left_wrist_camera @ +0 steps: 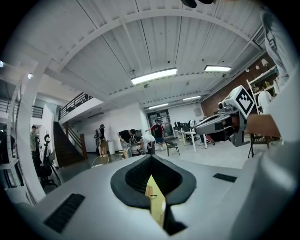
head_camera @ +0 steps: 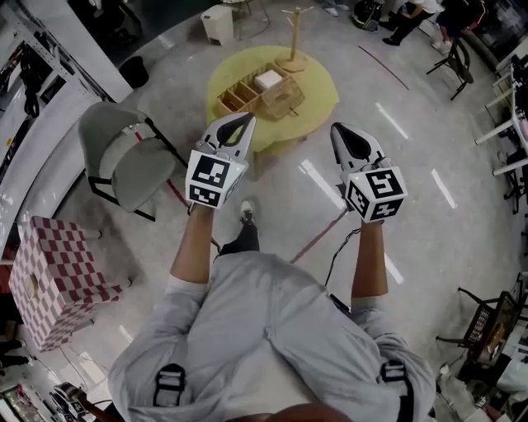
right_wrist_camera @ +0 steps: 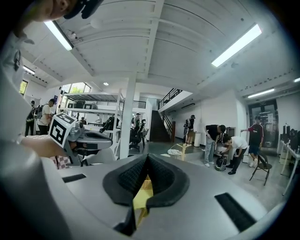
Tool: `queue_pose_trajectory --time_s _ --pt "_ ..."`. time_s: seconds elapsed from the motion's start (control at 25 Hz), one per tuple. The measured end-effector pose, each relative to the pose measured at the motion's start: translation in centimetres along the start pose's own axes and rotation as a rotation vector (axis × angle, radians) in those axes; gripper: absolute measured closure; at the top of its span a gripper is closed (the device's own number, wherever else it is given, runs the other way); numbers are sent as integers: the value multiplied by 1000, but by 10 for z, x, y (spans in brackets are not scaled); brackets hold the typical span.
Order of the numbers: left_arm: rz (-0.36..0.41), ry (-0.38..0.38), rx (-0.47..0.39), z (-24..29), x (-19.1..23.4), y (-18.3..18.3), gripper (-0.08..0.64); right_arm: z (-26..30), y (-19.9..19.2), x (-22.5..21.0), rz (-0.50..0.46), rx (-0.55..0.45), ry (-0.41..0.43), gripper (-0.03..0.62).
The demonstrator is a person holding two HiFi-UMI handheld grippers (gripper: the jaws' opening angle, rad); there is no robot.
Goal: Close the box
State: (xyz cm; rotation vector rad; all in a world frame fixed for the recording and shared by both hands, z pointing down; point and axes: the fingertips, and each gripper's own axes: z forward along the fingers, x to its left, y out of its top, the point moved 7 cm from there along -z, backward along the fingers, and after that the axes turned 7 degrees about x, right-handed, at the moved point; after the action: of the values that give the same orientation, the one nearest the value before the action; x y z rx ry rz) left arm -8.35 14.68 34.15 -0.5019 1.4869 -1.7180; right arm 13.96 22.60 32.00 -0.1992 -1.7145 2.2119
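A wooden box with several compartments stands on a round yellow table ahead of me, with a white item in one compartment. Its lid looks swung out to the right. Both grippers are held up side by side above the table's near edge, apart from the box. My left gripper is shut with nothing in it. My right gripper is shut and empty too. Only a sliver of the yellow table shows between each pair of jaws in the gripper views.
A wooden stand rises at the table's far side. A grey chair is on the left, a red-and-white checked box lower left, a white bin beyond the table. Several people stand far off.
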Motion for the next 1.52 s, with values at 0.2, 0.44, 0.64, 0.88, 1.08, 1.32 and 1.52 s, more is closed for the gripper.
queue_pose_trajectory --time_s 0.2,0.44,0.64,0.88,1.08,1.32,1.52 --pt "-16 -5 4 54 56 -1 532 66 14 -29 16 6 -18 571" --pt "-24 -35 15 117 114 -6 532 145 24 -52 10 65 2 571" --pt "-36 -73 33 160 149 -13 532 196 24 -67 31 94 10 571" --pt "-54 -130 74 197 176 -31 532 241 8 -83 16 163 7 569" --pt "-95 -172 132 219 183 -62 532 263 -18 -97 48 225 -31 569" --pt "-159 -176 206 243 184 -97 532 290 -58 -114 83 328 4 546" --pt "-214 -139 277 262 179 -120 532 317 -98 -132 56 445 65 502"
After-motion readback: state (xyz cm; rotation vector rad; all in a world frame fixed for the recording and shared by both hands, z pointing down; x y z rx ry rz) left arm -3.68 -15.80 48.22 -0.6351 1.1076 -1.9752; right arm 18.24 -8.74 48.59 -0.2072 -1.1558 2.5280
